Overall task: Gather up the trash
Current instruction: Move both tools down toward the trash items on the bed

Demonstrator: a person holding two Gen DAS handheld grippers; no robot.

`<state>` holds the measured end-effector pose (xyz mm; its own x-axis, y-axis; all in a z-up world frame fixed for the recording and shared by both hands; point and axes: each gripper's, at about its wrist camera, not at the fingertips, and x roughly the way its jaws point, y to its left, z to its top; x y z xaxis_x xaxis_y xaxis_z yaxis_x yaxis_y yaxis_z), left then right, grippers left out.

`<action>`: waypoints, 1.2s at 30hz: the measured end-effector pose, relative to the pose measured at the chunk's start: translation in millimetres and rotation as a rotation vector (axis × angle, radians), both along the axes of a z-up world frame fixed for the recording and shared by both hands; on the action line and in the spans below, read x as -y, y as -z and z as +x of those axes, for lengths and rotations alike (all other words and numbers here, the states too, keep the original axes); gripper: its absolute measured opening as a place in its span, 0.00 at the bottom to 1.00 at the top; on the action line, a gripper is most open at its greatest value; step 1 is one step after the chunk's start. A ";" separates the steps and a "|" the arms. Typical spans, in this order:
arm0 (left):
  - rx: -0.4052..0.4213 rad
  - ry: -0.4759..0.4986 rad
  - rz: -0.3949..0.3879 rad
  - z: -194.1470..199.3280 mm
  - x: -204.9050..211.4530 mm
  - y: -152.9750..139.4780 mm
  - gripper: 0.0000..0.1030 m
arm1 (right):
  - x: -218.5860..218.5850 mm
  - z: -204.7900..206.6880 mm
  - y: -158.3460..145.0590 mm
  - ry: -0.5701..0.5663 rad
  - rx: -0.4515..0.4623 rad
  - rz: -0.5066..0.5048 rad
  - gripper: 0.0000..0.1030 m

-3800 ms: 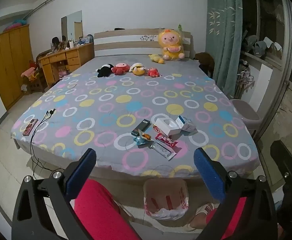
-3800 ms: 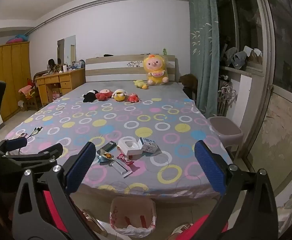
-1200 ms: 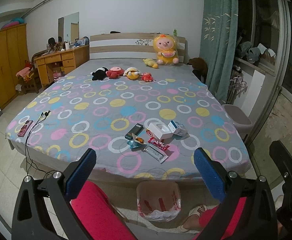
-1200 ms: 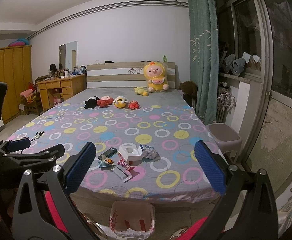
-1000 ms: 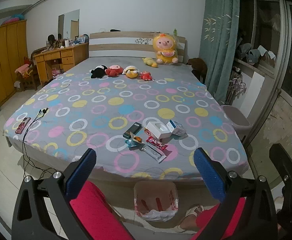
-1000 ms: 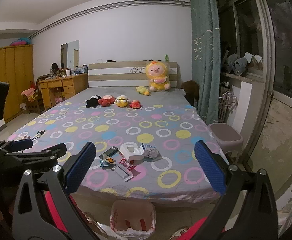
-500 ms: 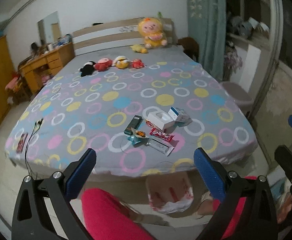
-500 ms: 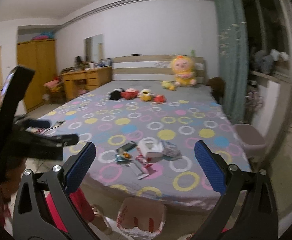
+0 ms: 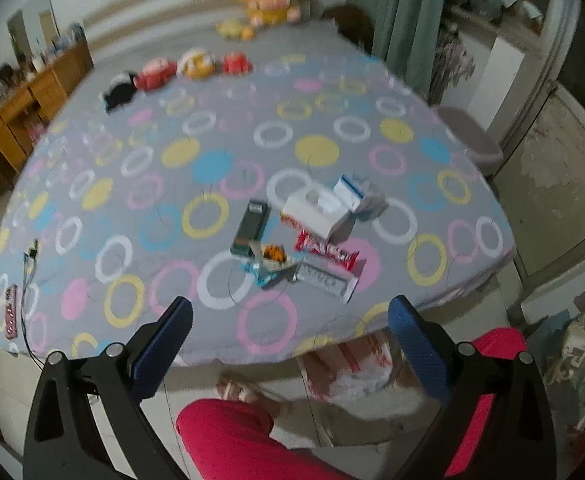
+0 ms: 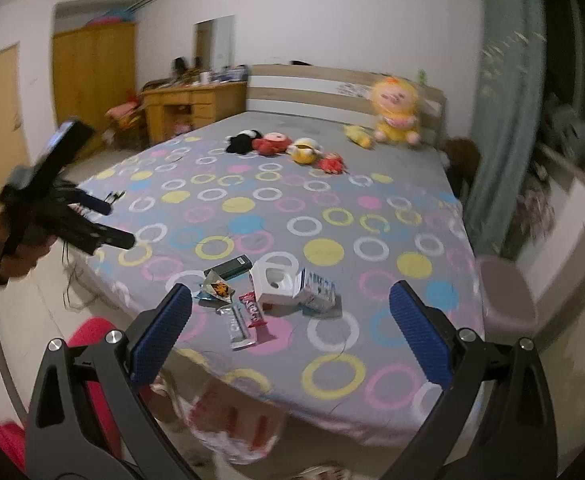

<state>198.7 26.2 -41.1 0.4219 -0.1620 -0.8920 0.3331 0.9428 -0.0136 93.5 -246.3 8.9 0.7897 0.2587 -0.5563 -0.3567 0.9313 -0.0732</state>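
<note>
Two views, and both have tipped down and moved in toward the foot edge of the grey bedspread with coloured rings point(image 9: 220, 168) compared with half a second ago.

From the left wrist, the left gripper point(image 9: 290, 340) hangs over that foot edge, jaws wide with nothing between them. The litter sits close under it near the foot edge: a red snack wrapper point(image 9: 327, 253), a silver foil bar wrapper point(image 9: 324, 279), a crumpled blue-and-orange packet point(image 9: 270, 262), a dark green flat box point(image 9: 250, 228), an open white carton point(image 9: 317, 214) and a small blue-and-white box point(image 9: 359, 193). A white plastic bag with red print point(image 9: 352, 368) waits on the floor below, blurred.

From the right wrist, the right gripper point(image 10: 290, 334) is likewise spread wide and empty, above the same cluster. Nothing is picked up yet; I'd judge the approach is on and the first grab is near.
</note>
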 end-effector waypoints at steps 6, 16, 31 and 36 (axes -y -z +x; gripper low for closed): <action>-0.056 0.020 0.092 41.8 -0.3 27.6 0.93 | -2.6 38.6 5.7 -0.048 -0.028 -0.151 0.94; -0.157 0.045 0.111 104.9 2.0 74.1 0.93 | 3.6 122.1 40.0 -0.055 -0.192 -0.104 0.94; -0.277 0.096 0.176 182.4 16.3 150.0 0.93 | 2.3 232.9 121.2 -0.038 -0.449 0.026 0.94; -0.313 0.093 0.178 201.0 14.7 174.8 0.93 | 2.1 258.9 150.4 -0.022 -0.515 0.077 0.94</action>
